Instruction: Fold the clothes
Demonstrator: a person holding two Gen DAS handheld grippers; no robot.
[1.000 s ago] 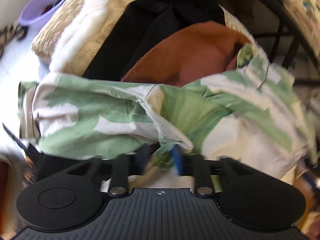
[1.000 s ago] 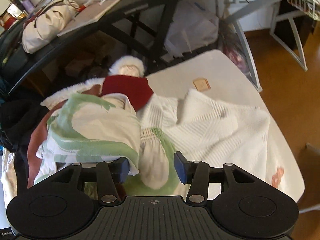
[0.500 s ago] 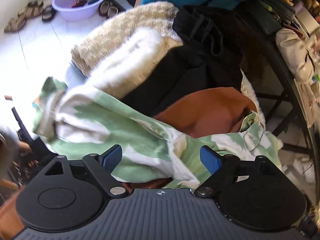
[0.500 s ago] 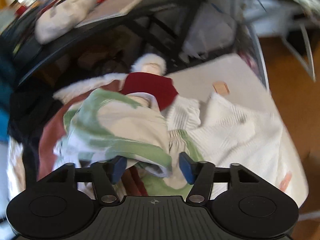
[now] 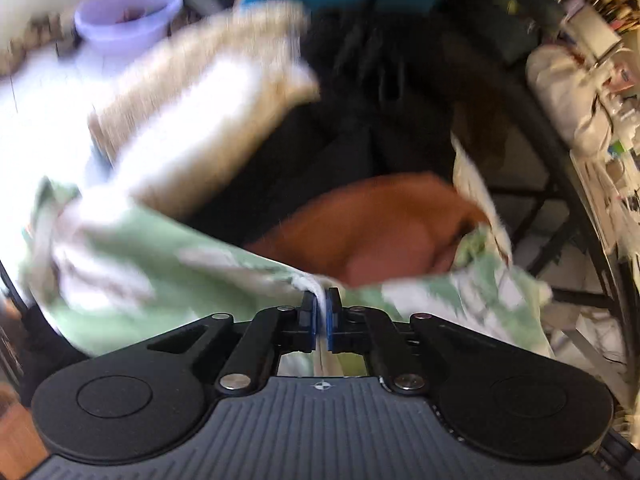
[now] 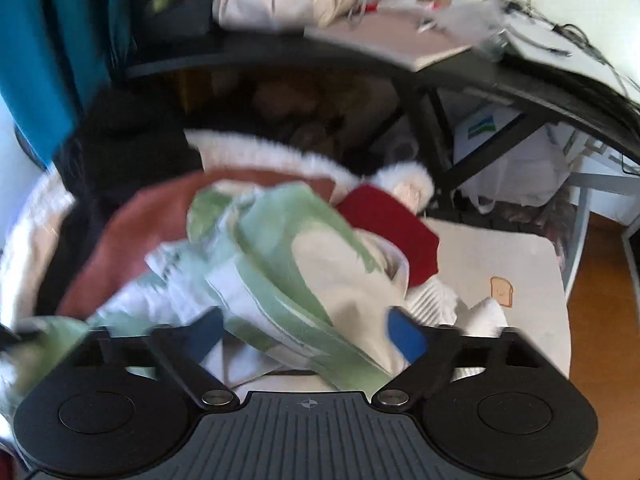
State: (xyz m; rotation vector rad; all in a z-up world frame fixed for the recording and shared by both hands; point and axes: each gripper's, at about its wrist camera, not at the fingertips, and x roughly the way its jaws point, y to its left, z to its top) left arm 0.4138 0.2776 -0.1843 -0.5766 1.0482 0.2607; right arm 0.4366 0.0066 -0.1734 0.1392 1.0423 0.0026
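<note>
A green-and-cream patterned garment (image 5: 168, 264) lies crumpled on a pile of clothes. My left gripper (image 5: 320, 312) is shut on a fold of its edge, with cloth pinched between the blue pads. In the right wrist view the same garment (image 6: 304, 264) bunches between the wide-open fingers of my right gripper (image 6: 308, 334), which holds nothing. The blue pads (image 6: 406, 336) stand on either side of the cloth.
The pile holds a rust-brown garment (image 5: 372, 232), black clothes (image 5: 360, 120), a tan fleecy piece (image 5: 208, 92) and a red fur-trimmed piece (image 6: 392, 232). A white knit cloth (image 6: 480, 312) lies on the pale table (image 6: 520, 264). A black desk frame (image 6: 440, 80) stands behind; a lilac basin (image 5: 128, 12) sits on the floor.
My left gripper was open half a second ago and has shut on the garment's edge. My right gripper has opened wider and moved forward over the garment.
</note>
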